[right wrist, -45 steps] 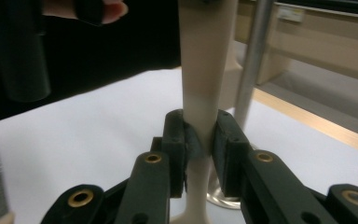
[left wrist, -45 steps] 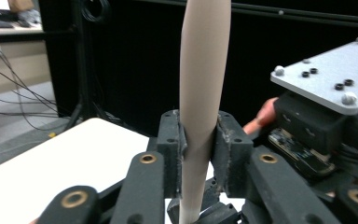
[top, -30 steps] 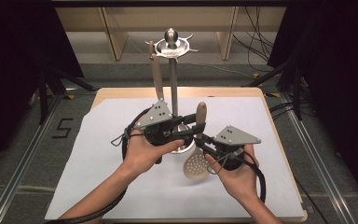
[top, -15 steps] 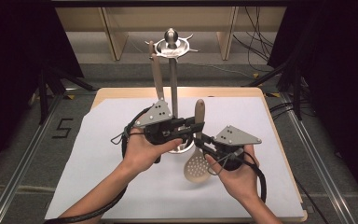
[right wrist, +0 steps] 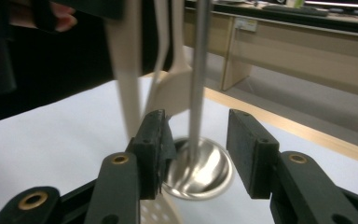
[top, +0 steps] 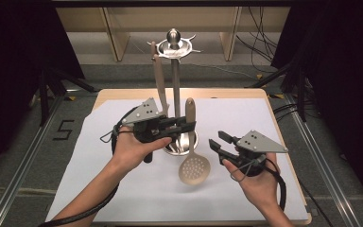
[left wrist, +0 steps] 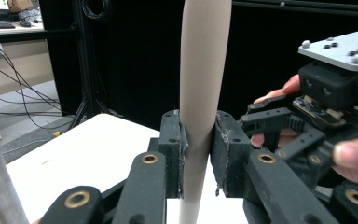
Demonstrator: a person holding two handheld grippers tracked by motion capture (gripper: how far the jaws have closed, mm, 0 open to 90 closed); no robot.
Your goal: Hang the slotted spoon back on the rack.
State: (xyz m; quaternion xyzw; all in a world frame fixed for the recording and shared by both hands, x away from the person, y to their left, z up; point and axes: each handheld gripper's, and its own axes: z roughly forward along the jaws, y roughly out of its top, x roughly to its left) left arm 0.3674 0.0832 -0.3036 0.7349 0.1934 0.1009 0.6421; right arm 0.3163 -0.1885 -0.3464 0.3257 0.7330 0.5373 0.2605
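High view: left claw (top: 189,126) grips the spoon (top: 193,163); right claw (top: 216,143) is open. Next, probably hang it on the rack (top: 174,46).

Table (top: 283,189), white sheet (top: 137,194), stand base (top: 182,144)

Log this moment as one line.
left hand-held gripper: shut on skimmer handle | right hand-held gripper: open, empty | skimmer upright, beside utensil stand
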